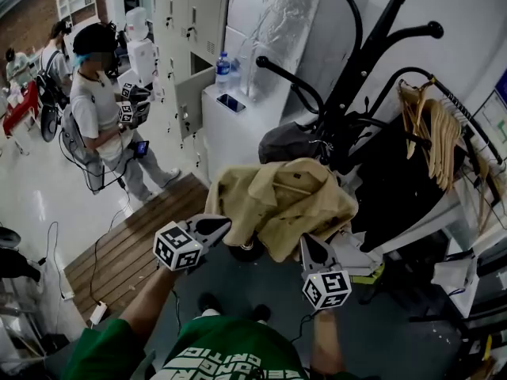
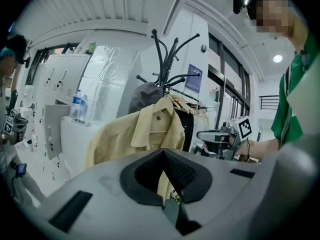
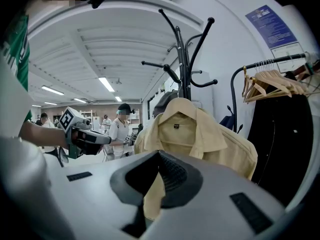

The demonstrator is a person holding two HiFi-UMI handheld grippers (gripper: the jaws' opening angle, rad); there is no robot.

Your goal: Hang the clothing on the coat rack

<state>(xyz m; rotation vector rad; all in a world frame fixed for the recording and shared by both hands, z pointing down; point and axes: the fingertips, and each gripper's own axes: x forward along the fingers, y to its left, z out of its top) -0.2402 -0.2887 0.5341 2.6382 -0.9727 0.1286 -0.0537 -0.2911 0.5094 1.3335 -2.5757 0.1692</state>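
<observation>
A pale yellow shirt (image 1: 277,200) (image 2: 145,129) (image 3: 200,134) hangs on a hanger from a low arm of the black coat rack (image 1: 356,62) (image 2: 167,54) (image 3: 185,49), collar up, with a dark cap-like item just behind it. My left gripper (image 1: 218,226) (image 2: 165,176) points at the shirt's left edge, with its jaws shut and nothing between them. My right gripper (image 1: 310,245) (image 3: 152,179) sits below the shirt's right hem, also shut and empty. Each gripper shows in the other's view: the right gripper (image 2: 215,135), the left gripper (image 3: 92,136). Neither touches the shirt.
A clothes rail with wooden hangers (image 1: 432,133) and a black garment (image 1: 396,184) stands right of the rack. Behind is a white cabinet (image 1: 226,129) bearing a bottle (image 1: 223,71) and phone. A person (image 1: 99,109) with grippers stands far left. Cables cross the wooden platform (image 1: 135,248).
</observation>
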